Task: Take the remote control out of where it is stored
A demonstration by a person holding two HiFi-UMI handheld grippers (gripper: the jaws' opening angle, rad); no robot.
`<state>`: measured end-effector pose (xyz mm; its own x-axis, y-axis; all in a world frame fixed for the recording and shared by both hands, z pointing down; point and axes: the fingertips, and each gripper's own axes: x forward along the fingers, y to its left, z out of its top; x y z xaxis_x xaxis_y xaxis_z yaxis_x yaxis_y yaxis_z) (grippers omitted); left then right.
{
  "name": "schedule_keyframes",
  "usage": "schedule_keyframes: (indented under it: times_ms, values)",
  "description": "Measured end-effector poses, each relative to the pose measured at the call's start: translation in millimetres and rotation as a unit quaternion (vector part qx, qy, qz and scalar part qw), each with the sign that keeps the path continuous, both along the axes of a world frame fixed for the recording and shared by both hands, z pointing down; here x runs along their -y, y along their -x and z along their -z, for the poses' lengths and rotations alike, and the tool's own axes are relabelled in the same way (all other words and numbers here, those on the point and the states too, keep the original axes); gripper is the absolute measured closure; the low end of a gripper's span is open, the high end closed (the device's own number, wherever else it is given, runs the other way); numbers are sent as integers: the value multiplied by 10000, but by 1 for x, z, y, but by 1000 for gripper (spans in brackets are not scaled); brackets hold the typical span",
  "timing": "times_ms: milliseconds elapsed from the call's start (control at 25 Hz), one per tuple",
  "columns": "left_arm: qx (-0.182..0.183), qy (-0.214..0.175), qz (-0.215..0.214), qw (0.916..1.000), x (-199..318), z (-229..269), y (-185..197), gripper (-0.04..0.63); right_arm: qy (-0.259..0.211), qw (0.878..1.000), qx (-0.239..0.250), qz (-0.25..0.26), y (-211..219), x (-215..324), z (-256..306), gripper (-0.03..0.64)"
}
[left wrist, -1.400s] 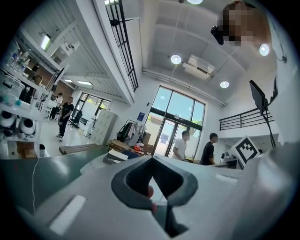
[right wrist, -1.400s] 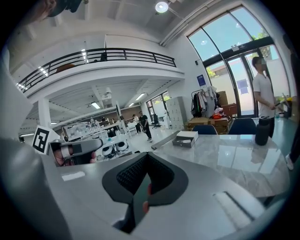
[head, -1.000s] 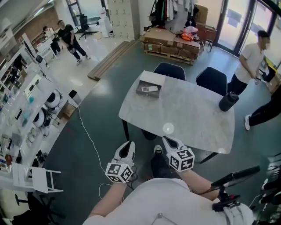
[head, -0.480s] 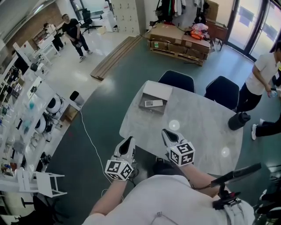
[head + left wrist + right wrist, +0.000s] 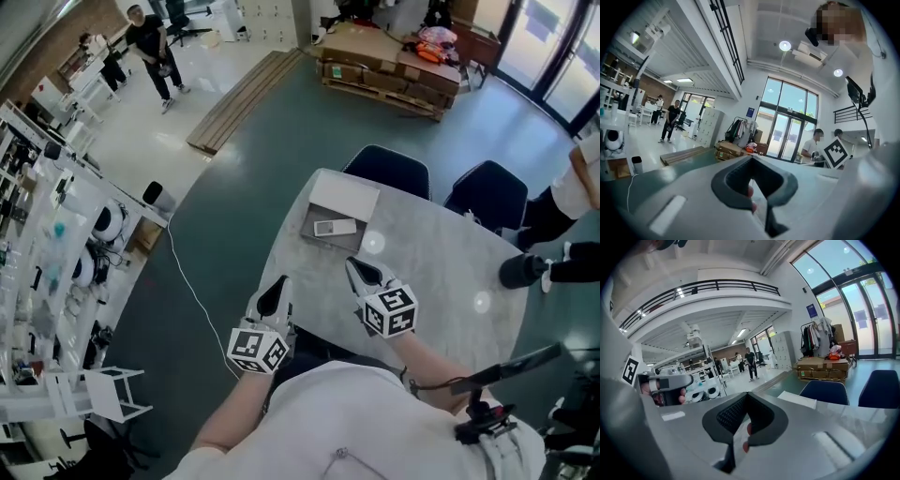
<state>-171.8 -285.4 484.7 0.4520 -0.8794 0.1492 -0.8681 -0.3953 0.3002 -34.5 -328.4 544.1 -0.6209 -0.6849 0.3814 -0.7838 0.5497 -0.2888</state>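
Observation:
A white remote control lies in a shallow open grey box near the far left corner of the grey table. The box's white lid rests just behind it. My left gripper is shut and empty, hovering at the table's near left edge. My right gripper is shut and empty too, over the table a little short of the box. In the right gripper view the white lid shows past the closed jaws; the remote is hidden there.
Two dark blue chairs stand behind the table. A black bottle sits at its right edge, near a person. Shelving lines the left, a white cable crosses the floor, and cartons on a pallet stand far back.
The view has closed in on the table, so the box and remote sit nearer. Both grippers have moved forward to the table's near edge and stayed shut.

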Motion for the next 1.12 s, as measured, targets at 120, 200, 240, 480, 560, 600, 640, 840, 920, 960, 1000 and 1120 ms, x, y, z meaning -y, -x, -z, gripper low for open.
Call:
schedule_keyframes:
  times_ms: [120,200,240,480,560,600,640,840,920,960,1000,1120]
  values:
    - [-3,96,-262,9996,33,-14,3,595,97,9998,-94,-135,12,27,-16,594]
    - [31,144,-447,9989,50,-23,5,595,185,9994,-128,-256,16,39,-26,594]
    - [40,169,-518,9985,58,-27,6,595,229,9991,-163,-307,17,44,-32,594]
    - [-49,461,-549,9974,87,-52,33,595,353,9946,-965,-144,29,80,-83,594]
    - [-69,580,-507,9970,87,-62,41,595,441,9905,-1300,83,30,91,-108,594]
    - [-75,638,-472,9968,87,-68,46,595,474,9877,-1474,219,30,98,-121,594]
    - [-81,699,-420,9966,87,-74,53,595,497,9843,-1651,373,31,104,-134,592]
    - [-98,969,-29,9952,86,-95,83,595,477,9521,-2672,1408,35,133,-196,592]
    - [-102,1045,115,9944,86,-102,92,595,463,9295,-3141,1879,32,143,-222,592]
    - [-105,1095,190,9937,85,-106,99,595,453,9161,-3377,2115,33,147,-235,592]
    - [-107,1157,267,9929,83,-110,108,595,435,9014,-3616,2343,34,151,-246,591]
    - [-125,1360,515,9893,77,-123,134,595,373,8550,-4265,2925,38,163,-275,583]
